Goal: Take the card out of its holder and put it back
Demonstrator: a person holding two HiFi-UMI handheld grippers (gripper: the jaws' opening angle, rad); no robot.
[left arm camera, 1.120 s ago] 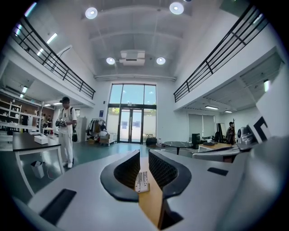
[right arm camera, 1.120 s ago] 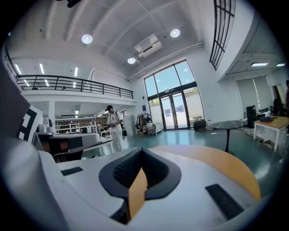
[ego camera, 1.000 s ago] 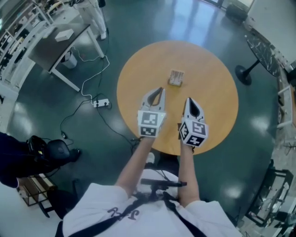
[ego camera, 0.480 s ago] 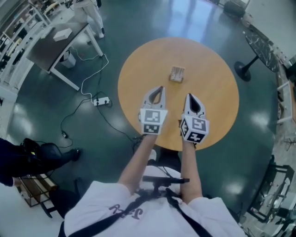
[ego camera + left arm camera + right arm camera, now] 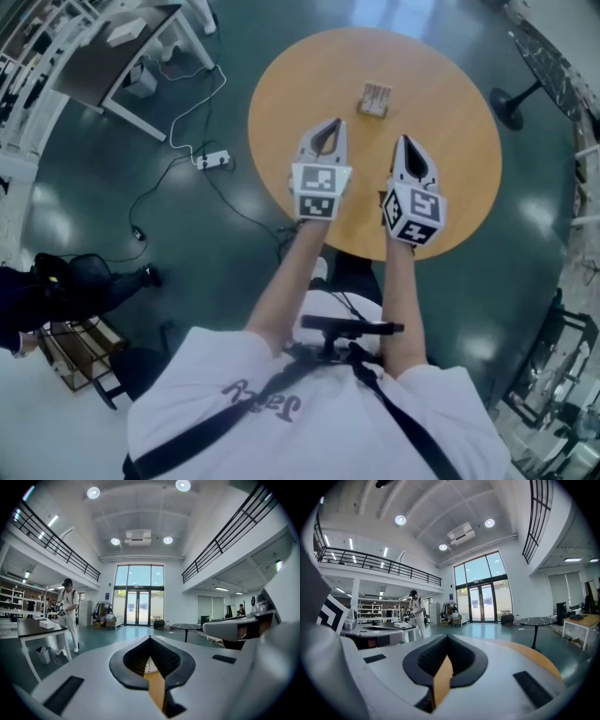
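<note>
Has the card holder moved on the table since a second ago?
No. The card holder sits on the same spot of the round table, past its middle; only the head view has shifted.

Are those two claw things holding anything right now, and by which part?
Nothing is held. The left gripper and right gripper are both shut on nothing; the card holder stands on the table, apart from both.

One round table, one card holder, two grippers, left gripper, right gripper, one power strip, one desk.
</note>
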